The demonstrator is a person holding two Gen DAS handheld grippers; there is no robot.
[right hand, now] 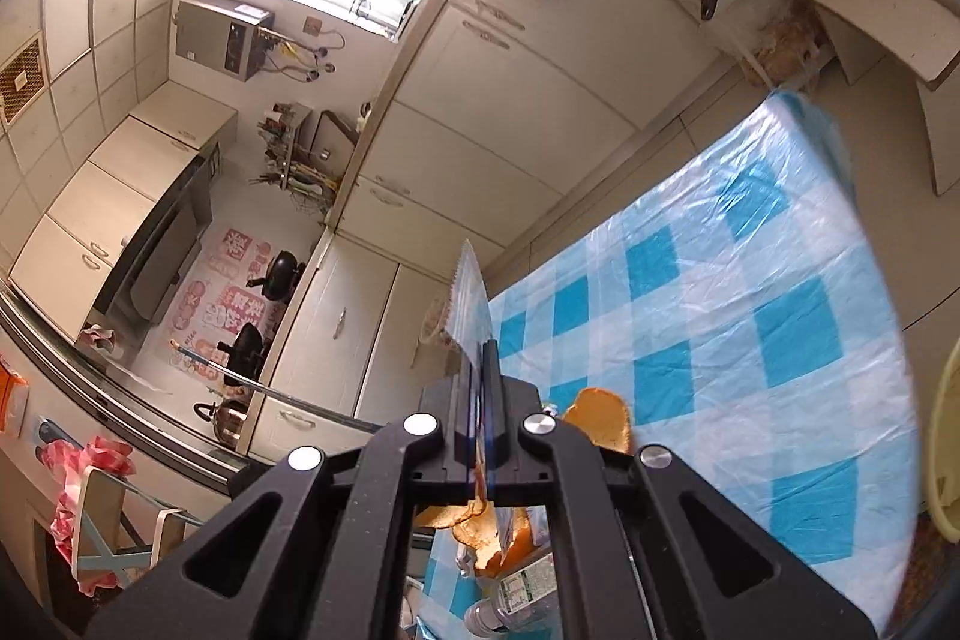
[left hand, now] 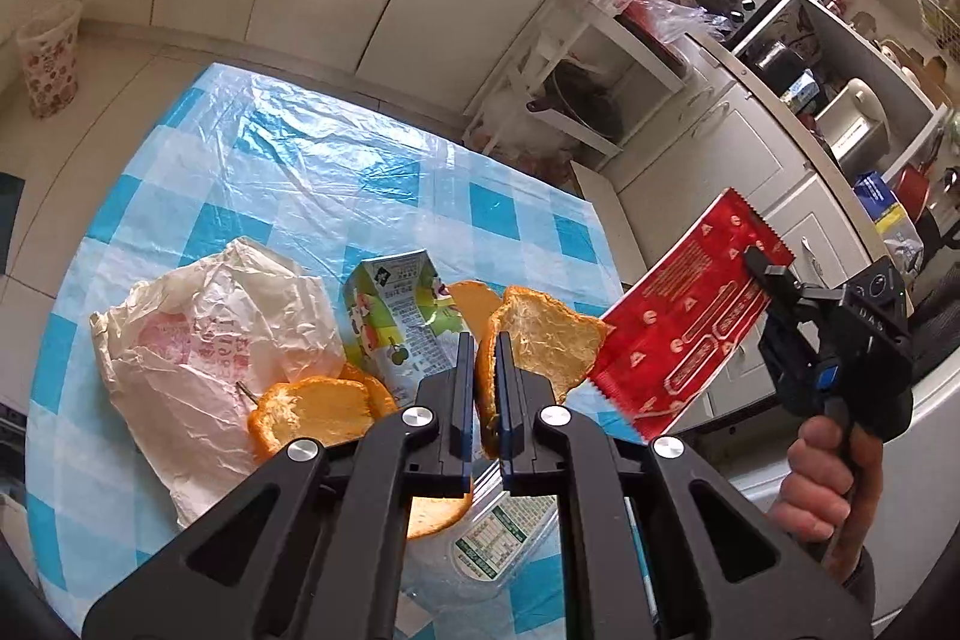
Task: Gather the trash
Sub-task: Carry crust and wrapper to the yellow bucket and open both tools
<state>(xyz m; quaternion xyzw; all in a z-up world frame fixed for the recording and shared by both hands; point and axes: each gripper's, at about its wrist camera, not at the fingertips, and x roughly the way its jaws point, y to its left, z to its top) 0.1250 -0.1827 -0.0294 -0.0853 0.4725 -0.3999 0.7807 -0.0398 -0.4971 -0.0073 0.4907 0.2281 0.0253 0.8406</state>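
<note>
Nearest the lens, the left tongs (left hand: 483, 370) are clamped on a piece of orange peel (left hand: 543, 340), lifted clear of the bench (left hand: 336, 172). Off to their side the right tongs (left hand: 759, 265) pinch a red wrapper (left hand: 684, 316) by its edge, also off the bench. So two pieces are picked up, though no bin for them is clearly in view. Just beyond, more peel (left hand: 318, 409), a small juice carton (left hand: 399, 322) and a crumpled plastic bag (left hand: 204, 334) lie on the checked cloth, with a clear bottle (left hand: 492, 538) under the tongs; most of the collecting looks left to do.
</note>
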